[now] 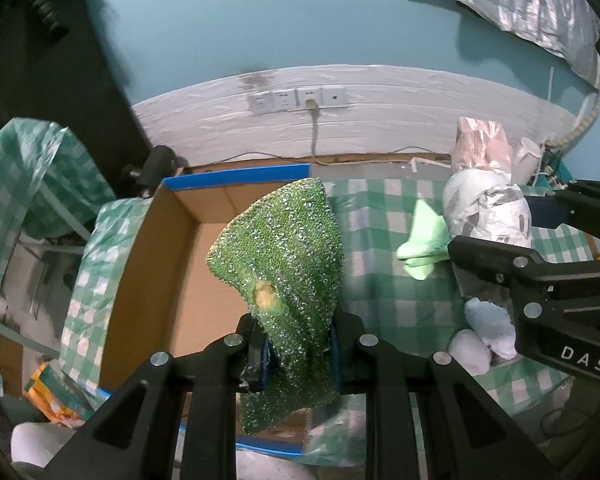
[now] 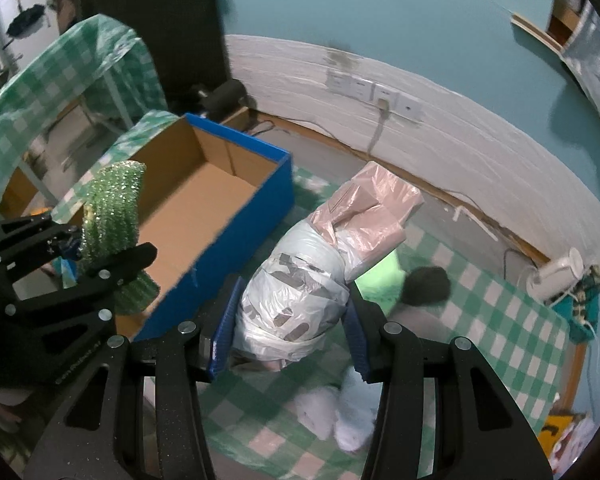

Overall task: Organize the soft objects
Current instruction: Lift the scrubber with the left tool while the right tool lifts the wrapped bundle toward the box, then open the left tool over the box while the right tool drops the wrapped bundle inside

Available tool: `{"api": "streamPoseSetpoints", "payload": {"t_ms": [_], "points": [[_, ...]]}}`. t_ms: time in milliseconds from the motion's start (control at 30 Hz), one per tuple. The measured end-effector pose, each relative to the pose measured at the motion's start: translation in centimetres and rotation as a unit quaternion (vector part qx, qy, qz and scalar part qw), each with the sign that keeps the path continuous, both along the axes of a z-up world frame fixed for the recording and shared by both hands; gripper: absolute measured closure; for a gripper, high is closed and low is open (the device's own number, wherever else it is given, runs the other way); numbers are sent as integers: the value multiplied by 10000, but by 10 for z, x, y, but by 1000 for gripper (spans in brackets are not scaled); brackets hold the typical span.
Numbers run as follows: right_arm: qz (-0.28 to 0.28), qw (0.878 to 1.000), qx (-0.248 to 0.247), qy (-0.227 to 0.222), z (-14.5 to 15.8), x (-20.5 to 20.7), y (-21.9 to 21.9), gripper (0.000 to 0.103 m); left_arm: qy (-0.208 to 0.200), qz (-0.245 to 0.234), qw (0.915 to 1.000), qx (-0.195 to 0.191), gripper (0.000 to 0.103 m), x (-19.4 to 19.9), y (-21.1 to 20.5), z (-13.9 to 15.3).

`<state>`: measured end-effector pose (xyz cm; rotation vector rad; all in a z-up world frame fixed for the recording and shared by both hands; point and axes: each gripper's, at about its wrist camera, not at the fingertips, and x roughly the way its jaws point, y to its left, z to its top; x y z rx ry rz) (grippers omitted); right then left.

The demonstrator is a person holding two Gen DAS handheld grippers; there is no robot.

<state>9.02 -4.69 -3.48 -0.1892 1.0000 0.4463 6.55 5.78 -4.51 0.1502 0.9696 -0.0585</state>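
My left gripper [image 1: 296, 350] is shut on a green sparkly scouring cloth [image 1: 288, 256] and holds it above the open blue cardboard box [image 1: 168, 248]. The cloth also shows in the right wrist view [image 2: 114, 208], over the box's near left corner [image 2: 236, 216]. My right gripper [image 2: 290, 336] is shut on a roll of white and pink plastic bags [image 2: 312, 276], lifted over the green checked tablecloth [image 2: 500, 320]. The roll also shows in the left wrist view [image 1: 486, 204]. The box interior is bare cardboard.
On the cloth lie a light green soft item [image 1: 422, 240], white fluffy items [image 2: 336, 416] and a dark round item [image 2: 426, 286]. A white wall strip with sockets [image 1: 300, 98] runs behind. A white fan-like device [image 2: 556, 274] stands at the far right.
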Motion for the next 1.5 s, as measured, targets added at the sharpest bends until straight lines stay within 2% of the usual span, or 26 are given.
{"api": "streamPoseSetpoints", "payload": {"t_ms": [233,633,967,1100,1167,1233,1333,1433,1500], "points": [[263,9996,-34,46,-1,3,37,55,14,346,9994,15,81,0,35,-6],[600,9978,-61,290,-15,14,93,55,294,885,9956,128,81,7,86,-31],[747,9952,28,633,-36,29,124,55,632,1132,9914,200,80,14,104,-57],[877,9931,62,771,-44,29,134,52,677,1234,9898,238,65,15,109,-59],[826,9939,12,732,-45,29,135,47,693,1276,9891,255,58,14,111,-61],[802,9947,-29,644,-43,29,134,36,722,1290,9885,314,54,13,113,-62],[739,9956,-8,568,-39,30,130,31,720,1345,9877,347,47,11,116,-61],[704,9962,13,518,-37,30,127,29,662,1376,9876,377,44,10,116,-58],[662,9966,-24,489,-36,30,124,29,614,1375,9880,344,36,10,116,-54]]}}
